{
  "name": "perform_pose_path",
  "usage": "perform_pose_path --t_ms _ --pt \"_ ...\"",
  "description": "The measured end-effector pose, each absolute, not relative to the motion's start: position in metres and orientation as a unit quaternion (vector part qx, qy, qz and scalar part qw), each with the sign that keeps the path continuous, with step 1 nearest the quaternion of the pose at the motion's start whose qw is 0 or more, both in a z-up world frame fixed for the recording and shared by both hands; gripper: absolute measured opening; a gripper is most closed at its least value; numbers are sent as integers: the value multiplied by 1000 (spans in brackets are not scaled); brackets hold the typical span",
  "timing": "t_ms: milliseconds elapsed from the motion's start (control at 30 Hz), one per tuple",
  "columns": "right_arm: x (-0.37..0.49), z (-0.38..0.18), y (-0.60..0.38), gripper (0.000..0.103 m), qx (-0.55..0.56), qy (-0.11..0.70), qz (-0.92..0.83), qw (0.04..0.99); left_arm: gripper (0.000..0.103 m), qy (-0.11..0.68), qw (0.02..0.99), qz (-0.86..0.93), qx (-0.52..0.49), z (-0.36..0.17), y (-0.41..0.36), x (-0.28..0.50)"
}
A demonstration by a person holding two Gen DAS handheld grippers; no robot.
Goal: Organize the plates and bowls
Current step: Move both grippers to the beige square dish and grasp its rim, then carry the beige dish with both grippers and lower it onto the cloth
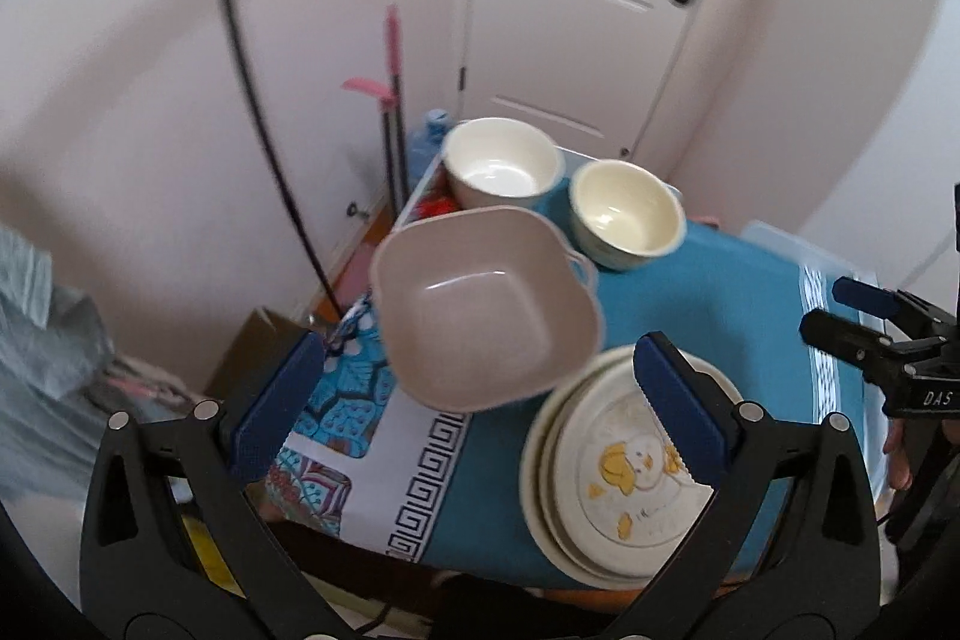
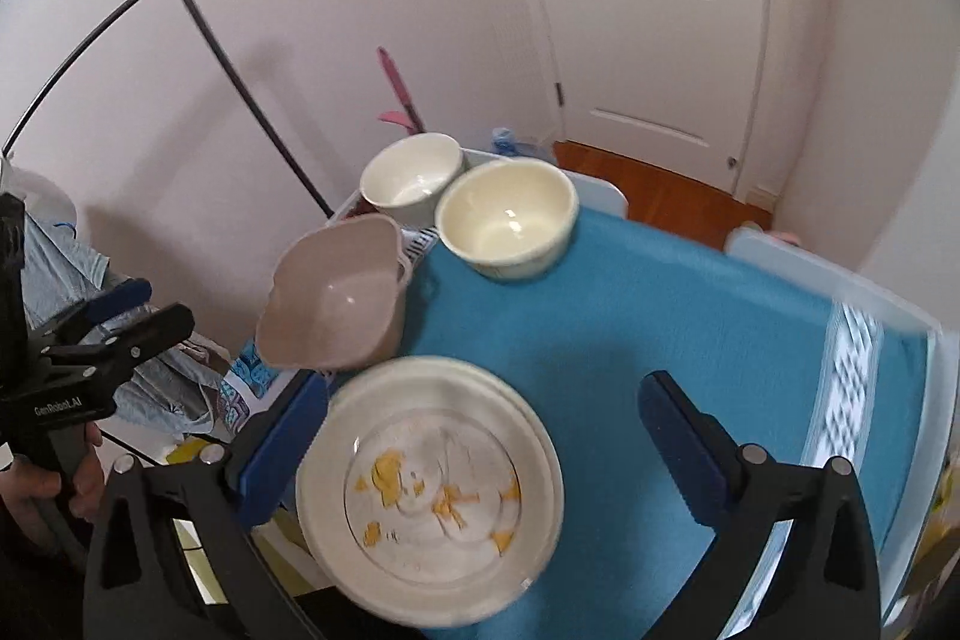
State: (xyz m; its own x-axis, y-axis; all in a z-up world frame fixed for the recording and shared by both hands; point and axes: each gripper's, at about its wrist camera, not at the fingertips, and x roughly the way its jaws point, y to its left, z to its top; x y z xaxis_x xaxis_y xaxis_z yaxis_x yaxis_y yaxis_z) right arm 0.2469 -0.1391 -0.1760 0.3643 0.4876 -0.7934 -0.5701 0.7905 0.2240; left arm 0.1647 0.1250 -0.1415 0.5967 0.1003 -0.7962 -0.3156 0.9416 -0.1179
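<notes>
A stack of cream plates [image 1: 624, 466] with a yellow duck print lies at the near edge of a blue tablecloth [image 1: 708, 304]; it also shows in the right wrist view [image 2: 432, 490]. A square beige bowl [image 1: 480, 304] sits at the table's left edge, also in the right wrist view [image 2: 336, 292]. Two round cream bowls [image 1: 504, 160] [image 1: 627, 211] stand at the back. My left gripper [image 1: 480, 400] is open and empty above the table's near left. My right gripper [image 2: 486, 436] is open and empty, its jaws either side of the plates.
A white door [image 2: 654, 22] and wooden floor [image 2: 648, 190] lie behind the table. A black clothes rack [image 2: 210, 40] and hanging clothes [image 1: 48, 328] are at the left. A pink-handled mop [image 1: 390, 100] and a water bottle [image 1: 426, 142] stand by the wall.
</notes>
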Motion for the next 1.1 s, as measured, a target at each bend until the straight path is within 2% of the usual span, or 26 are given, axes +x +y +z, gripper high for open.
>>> perform_pose_path --t_ms 133,367,400,467,533,567,667,733,767,800,833,900,933,1000,1100 --pt "265 -188 -96 103 -68 477 343 806 103 448 869 130 -165 -164 159 170" --pt "288 -250 -30 103 -69 543 364 754 101 489 839 109 -214 -222 187 192" --pt "290 -257 -25 101 -70 548 365 750 100 495 834 104 -219 -232 190 197" --pt "293 -273 -13 90 -74 561 366 738 95 504 828 97 -223 -244 194 204" --pt "297 -287 -6 70 -73 579 366 725 90 516 822 87 -224 -257 195 211" --pt "298 -293 -3 68 -71 584 365 722 88 521 820 84 -223 -263 196 215" --pt "299 -306 1 60 -72 589 360 720 74 531 815 75 -217 -275 196 225" --pt "299 -312 4 53 -71 592 357 719 69 535 814 64 -215 -281 196 230" --pt "300 -314 5 50 -69 592 357 719 63 536 814 60 -214 -282 197 232" --pt "300 -315 6 46 -68 592 358 719 52 538 814 56 -209 -284 197 236" --pt "299 -316 7 41 -69 591 357 720 46 540 814 53 -206 -286 197 239" --pt "299 -317 9 30 -71 591 357 720 15 545 813 48 -201 -290 197 245" --pt "300 -320 9 20 -67 596 356 717 12 552 810 50 -194 -293 197 247" --pt "301 -325 9 11 -61 605 351 712 11 556 808 44 -191 -296 198 249" --pt "299 -325 8 11 -59 603 347 716 11 553 811 42 -187 -292 200 248"
